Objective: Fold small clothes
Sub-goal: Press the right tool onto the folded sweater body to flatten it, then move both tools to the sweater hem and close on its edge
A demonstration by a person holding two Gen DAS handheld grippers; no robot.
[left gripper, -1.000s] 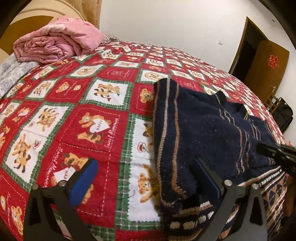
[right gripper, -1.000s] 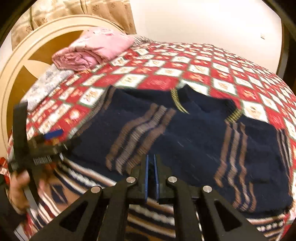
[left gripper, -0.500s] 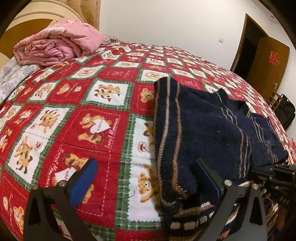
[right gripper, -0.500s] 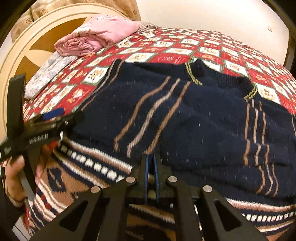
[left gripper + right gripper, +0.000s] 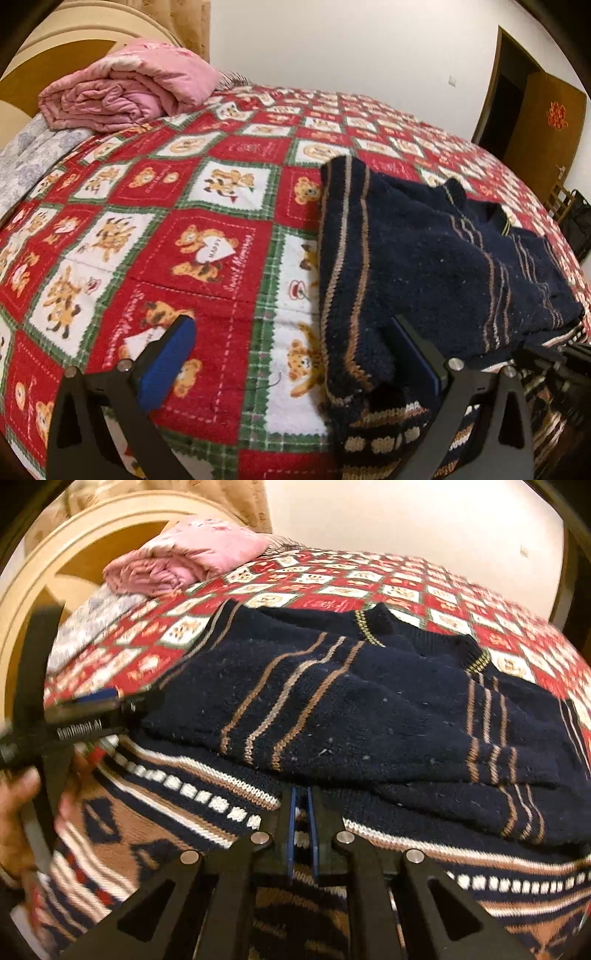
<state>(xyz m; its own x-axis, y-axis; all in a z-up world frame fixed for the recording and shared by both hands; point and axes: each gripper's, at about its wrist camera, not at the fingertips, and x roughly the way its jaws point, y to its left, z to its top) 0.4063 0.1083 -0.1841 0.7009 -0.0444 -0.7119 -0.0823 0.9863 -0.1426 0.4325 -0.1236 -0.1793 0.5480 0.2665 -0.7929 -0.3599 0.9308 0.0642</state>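
On the red teddy-bear patchwork quilt (image 5: 207,236) lies the navy knitted sweater with tan stripes (image 5: 369,709), sleeves folded in over its body. Thick and floppy, it probably sags unless pinched through both layers at the patterned hem. The left gripper (image 5: 291,354) stands wide open, holding nothing, one finger at the sweater's edge; the right gripper (image 5: 300,805) is nearly closed, apparently empty, over the hem.

Your navy sweater (image 5: 369,709) with tan stripes is lying on the bed, sleeves folded across its patterned hem band.

My claws work over a bed (image 5: 207,258); a navy sweater (image 5: 424,266) and pink quilt (image 5: 125,96) lie on it.
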